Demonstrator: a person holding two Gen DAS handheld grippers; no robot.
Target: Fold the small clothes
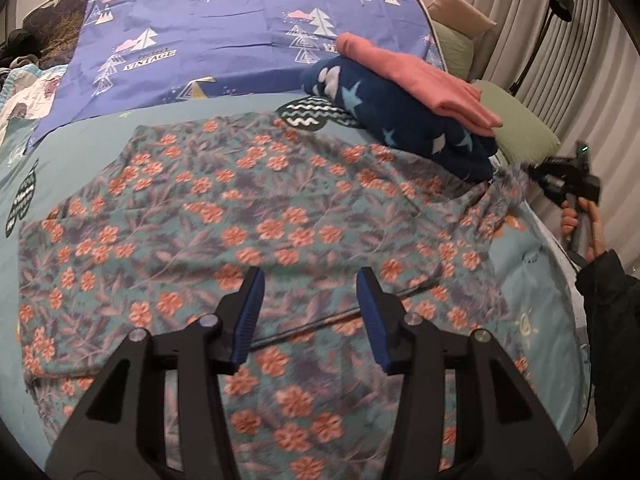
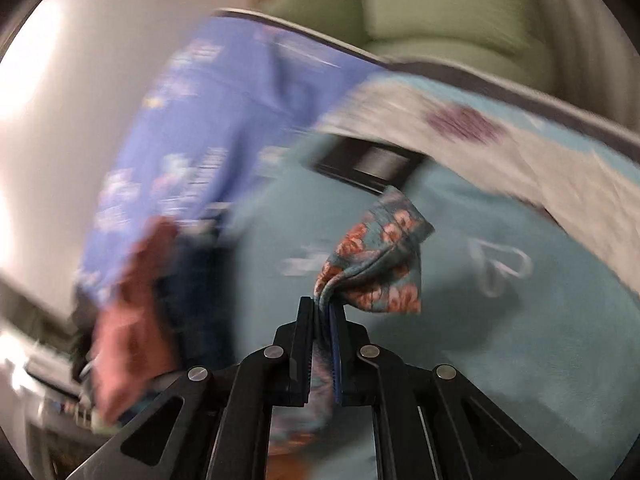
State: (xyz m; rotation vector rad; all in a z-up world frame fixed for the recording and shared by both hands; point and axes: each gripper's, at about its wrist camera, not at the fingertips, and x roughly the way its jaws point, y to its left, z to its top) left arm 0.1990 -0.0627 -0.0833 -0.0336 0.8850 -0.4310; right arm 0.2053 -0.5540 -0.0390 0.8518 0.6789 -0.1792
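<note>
We work on a bed (image 1: 100, 152) with a pale teal sheet, a purple tree-print cloth (image 1: 224, 28) at its far side and ribbed curtains (image 1: 592, 52) to the right. The garment (image 1: 248, 216), teal with orange flowers, lies spread ahead of and beneath our left claw (image 1: 310, 312), whose jaws stand apart over it, pinching nothing. Far right of that claw, beside a stack of a navy star fleece (image 1: 404, 120) and a pink piece (image 1: 404, 76), our right claw (image 2: 322, 312) is clamped on a bunched corner of the garment, which sticks out just ahead of its tips.

We judge the step to be drawing that corner across for a fold. To do it well, we should keep the pinch firm, lift the corner clear of the stack, and have the left claw hold down or grip the near edge so the rest does not drag.

The garment looks thin and limp, mostly flat, with a seam running across near the left claw and wrinkles gathering toward the held corner.
</note>
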